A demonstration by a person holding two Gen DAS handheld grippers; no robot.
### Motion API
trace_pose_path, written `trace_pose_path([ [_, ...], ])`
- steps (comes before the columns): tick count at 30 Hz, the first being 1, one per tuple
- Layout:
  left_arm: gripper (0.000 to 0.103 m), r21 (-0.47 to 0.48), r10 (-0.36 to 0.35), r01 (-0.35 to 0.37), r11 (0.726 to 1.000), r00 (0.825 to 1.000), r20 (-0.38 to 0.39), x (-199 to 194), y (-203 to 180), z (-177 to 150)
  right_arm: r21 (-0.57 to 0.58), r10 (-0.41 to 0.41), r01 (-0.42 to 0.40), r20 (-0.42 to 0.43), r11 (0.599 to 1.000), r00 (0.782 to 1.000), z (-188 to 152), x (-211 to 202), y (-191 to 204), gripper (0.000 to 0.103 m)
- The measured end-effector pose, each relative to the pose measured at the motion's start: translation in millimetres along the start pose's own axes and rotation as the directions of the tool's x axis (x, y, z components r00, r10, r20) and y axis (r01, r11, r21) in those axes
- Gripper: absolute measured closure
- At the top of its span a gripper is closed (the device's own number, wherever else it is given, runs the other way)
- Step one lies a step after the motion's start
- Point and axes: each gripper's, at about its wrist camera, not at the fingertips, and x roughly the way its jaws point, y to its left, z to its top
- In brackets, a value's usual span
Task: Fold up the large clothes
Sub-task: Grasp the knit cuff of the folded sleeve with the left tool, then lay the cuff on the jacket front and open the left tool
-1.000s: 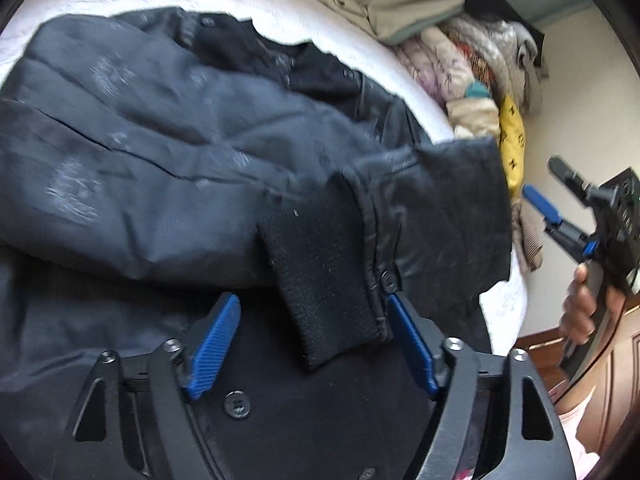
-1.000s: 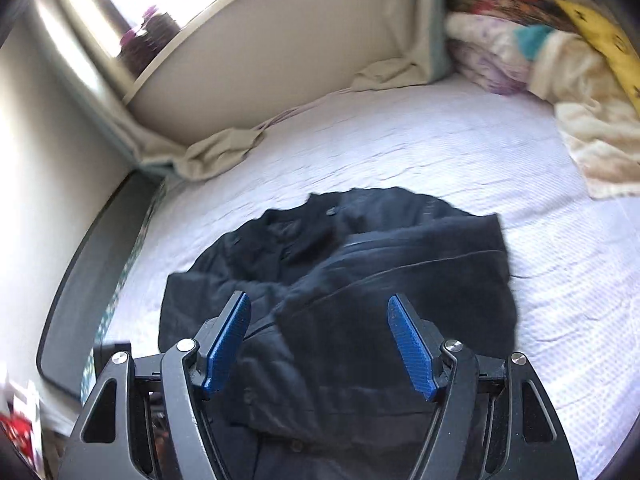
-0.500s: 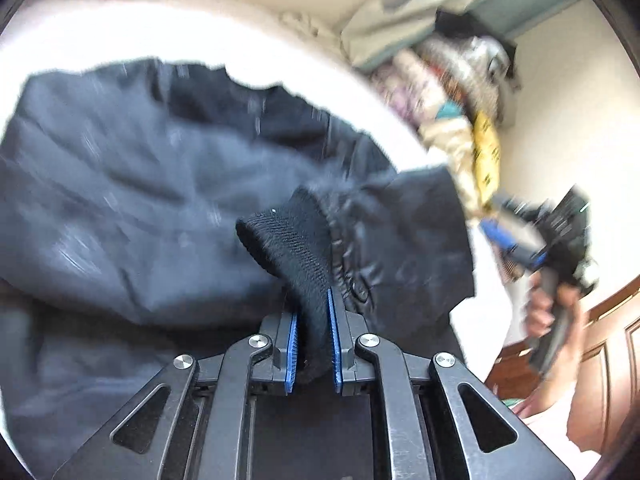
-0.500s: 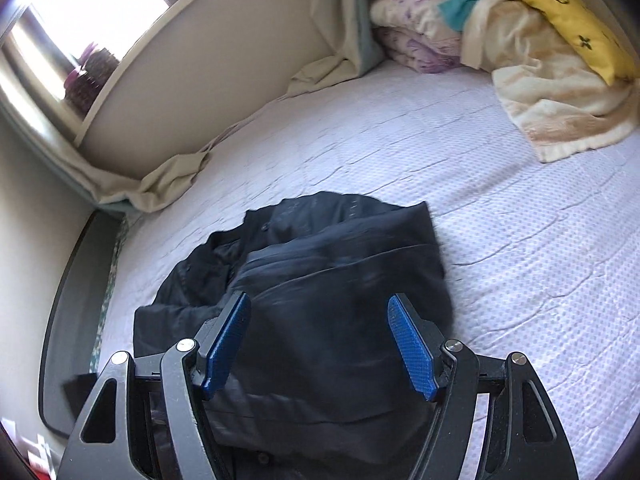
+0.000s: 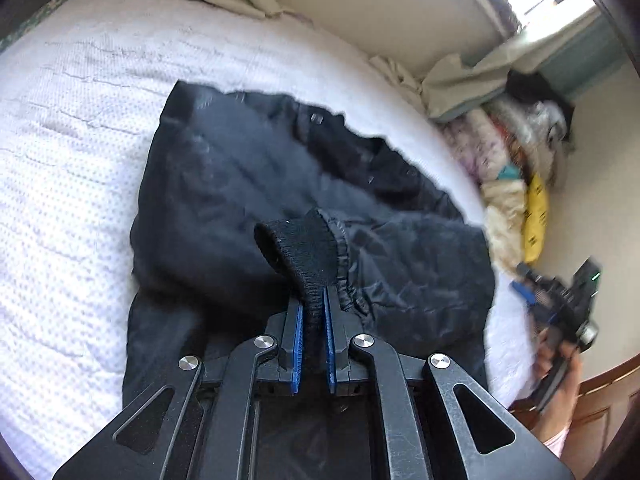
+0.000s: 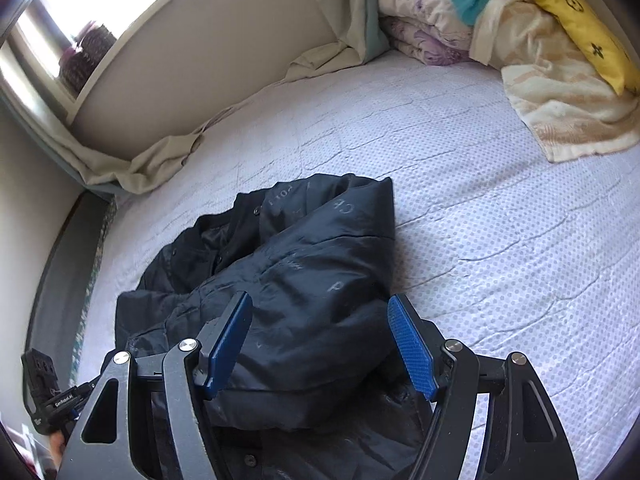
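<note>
A large black jacket (image 5: 248, 184) lies crumpled on the white bed (image 5: 64, 168). My left gripper (image 5: 312, 312) is shut on its black knit sleeve cuff (image 5: 308, 252) and holds the cuff lifted over the jacket body. The jacket also shows in the right wrist view (image 6: 304, 280), partly folded over itself. My right gripper (image 6: 320, 336) is open and empty, hovering above the jacket's near side. The right gripper also shows in the left wrist view (image 5: 560, 300), held in a hand off the bed's right edge.
Folded blankets (image 6: 440, 20), a cream towel (image 6: 560, 112) and a yellow pillow (image 6: 580, 12) are piled at the bed's far right corner. A beige sheet (image 6: 152, 164) bunches along the wall. A wooden door (image 5: 600, 400) stands beyond the bed's edge.
My left gripper closed on the knit cuff and pulled it up and back, so more bed shows. My right gripper stayed open and drew back from the jacket.
</note>
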Motion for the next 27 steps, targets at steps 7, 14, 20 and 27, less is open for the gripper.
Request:
trace_pose_path([
  [7, 0.092, 0.065, 0.113, -0.107, 0.992, 0.989, -0.095, 31.0, -13.5, -14.7, -0.184, -0.092, 0.097, 0.036, 0.978, 0.995, -5.7, 8.1, 22.9, 0.047],
  [14, 0.078, 0.060, 0.150, -0.143, 0.988, 0.979, -0.137, 32.7, -5.9, -19.3, -0.238, -0.102, 0.109, 0.039, 0.965, 0.994, -8.1, 12.3, 30.7, 0.047],
  [20, 0.040, 0.056, 0.170, -0.174, 0.983, 0.983, 0.072, -3.2, -8.9, -4.7, -0.202, -0.114, 0.123, 0.052, 0.972, 0.992, -5.0, 12.0, 23.8, 0.045],
  [27, 0.040, 0.205, 0.083, -0.107, 0.973, 0.989, 0.121, 21.8, -51.0, -8.2, -0.221, -0.021, 0.030, 0.046, 0.975, 0.999, -1.1, 17.1, 39.5, 0.048],
])
